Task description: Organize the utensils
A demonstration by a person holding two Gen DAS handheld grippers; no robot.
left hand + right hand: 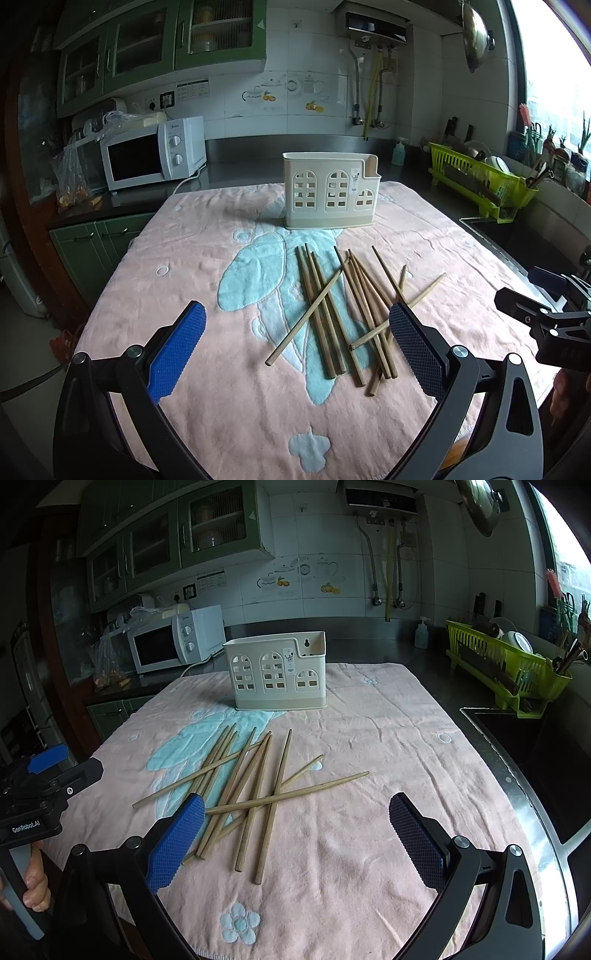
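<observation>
Kitchen surface (491,738) of dark steel carries a pink towel (369,830). On the towel, just in front of one cream utensil holder (275,674), lies a loose, crossing pile of about a dozen wooden chopsticks (251,797); an exact count is hard where they overlap. Right of the holder the towel lies bare up to the sink edge. Left tool (297,350) and right tool (297,834) both gape wide, empty, hovering on the near side of the holder.

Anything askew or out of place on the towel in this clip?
Yes: the wooden chopsticks lie in a loose, crisscrossed heap on the pink towel, outside the upright cream holder behind them. Nothing looks spilled or broken.
</observation>
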